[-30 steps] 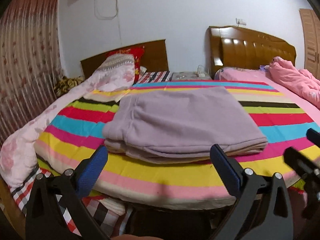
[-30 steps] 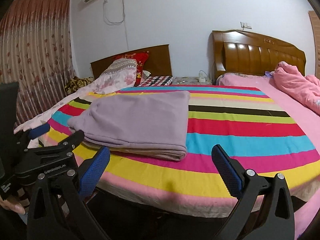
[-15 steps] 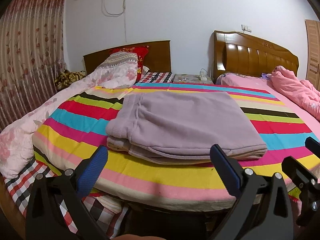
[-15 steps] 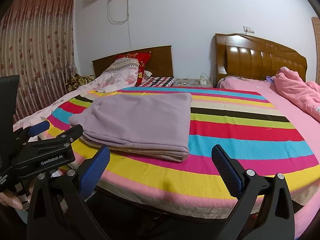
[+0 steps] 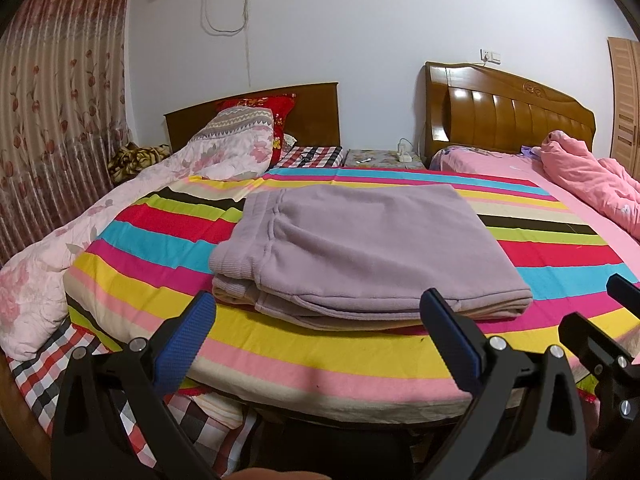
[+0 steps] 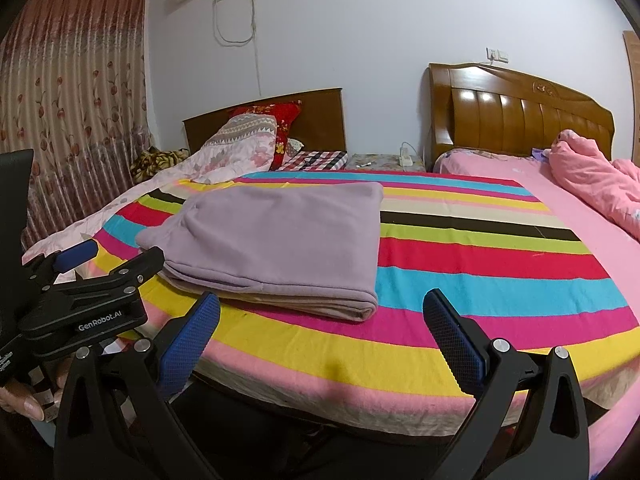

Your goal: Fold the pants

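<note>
Left wrist view: purple pants (image 5: 360, 248) folded mid-frame on the striped blanket (image 5: 280, 344).
Both left gripper (image 5: 320, 332) and right gripper (image 6: 320, 328) gape wide, holding nothing, low in frame.

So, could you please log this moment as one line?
pants: folded on bed | left tool: open, empty | right tool: open, empty

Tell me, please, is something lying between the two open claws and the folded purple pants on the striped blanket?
Nothing visible does. Only bare striped blanket separates the left claw and the right claw from the folded purple pants. Both claws are open and hold nothing.
</note>
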The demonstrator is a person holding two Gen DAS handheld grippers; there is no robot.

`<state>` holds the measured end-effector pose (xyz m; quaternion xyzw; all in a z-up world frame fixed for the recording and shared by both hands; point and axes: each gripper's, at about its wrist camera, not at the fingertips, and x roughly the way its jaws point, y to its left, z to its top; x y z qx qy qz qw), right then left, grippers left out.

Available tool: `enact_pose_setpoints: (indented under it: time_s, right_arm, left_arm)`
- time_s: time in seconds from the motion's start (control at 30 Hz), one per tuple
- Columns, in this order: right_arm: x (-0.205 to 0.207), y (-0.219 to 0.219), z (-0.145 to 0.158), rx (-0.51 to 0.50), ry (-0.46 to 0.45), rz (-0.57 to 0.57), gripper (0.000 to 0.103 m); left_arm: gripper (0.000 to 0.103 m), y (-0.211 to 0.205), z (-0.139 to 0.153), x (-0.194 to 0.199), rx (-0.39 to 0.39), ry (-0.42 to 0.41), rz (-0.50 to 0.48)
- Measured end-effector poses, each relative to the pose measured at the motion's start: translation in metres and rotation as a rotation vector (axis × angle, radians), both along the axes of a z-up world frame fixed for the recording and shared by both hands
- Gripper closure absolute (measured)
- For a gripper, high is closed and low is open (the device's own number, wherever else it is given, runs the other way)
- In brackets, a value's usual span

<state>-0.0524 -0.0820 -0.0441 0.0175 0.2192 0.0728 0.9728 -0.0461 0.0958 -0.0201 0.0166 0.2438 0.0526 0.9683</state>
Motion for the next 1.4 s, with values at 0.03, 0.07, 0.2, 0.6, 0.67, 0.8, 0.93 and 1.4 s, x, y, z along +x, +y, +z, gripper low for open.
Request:
enact_pose_setpoints:
  time_s: [0.03,0.07,0.2,0.6,0.67,0.8,0.93,1.4]
  right_arm:
    - [-0.0002,0.0,-0.0001,0.0,0.001,0.0,0.004]
    - [-0.0005,0.0002,-0.0003,0.001,0.002,-0.001,0.004]
    - [-0.0003,0.0,0.0001,0.001,0.002,-0.001,0.004]
    - [-0.0024,0.0012,-0.0026,0.005,0.009,-0.004,0.004]
    - [-0.0022,0.0015,-0.0023,0.006,0.009,-0.005,0.004]
    - [-0.002,0.0016,-0.0031,0.008,0.013,-0.005,0.004]
    - [-0.0022,0.0017,-0.004,0.009,0.016,-0.006,0.004]
    - [-0.0032,0.0025,-0.0058,0.012,0.021,-0.008,0.004]
  left_arm:
    - [0.001,0.0,0.0,0.0002,0.0,0.0,0.001]
    - [0.001,0.0001,0.0,0.0002,-0.001,0.0,0.001]
    - [0.001,0.0005,-0.0001,0.0002,0.0,0.0,-0.001]
    - [0.001,0.0003,-0.0002,0.0006,-0.001,0.001,0.002]
    - [0.001,0.0001,-0.0003,0.0009,-0.001,0.001,0.002]
    - [0.001,-0.0002,0.0,0.0003,-0.002,0.001,0.002]
    - [0.001,0.0,-0.0001,0.0005,-0.002,0.002,0.003]
    - [0.001,0.0001,0.0003,0.0003,-0.003,0.003,0.002]
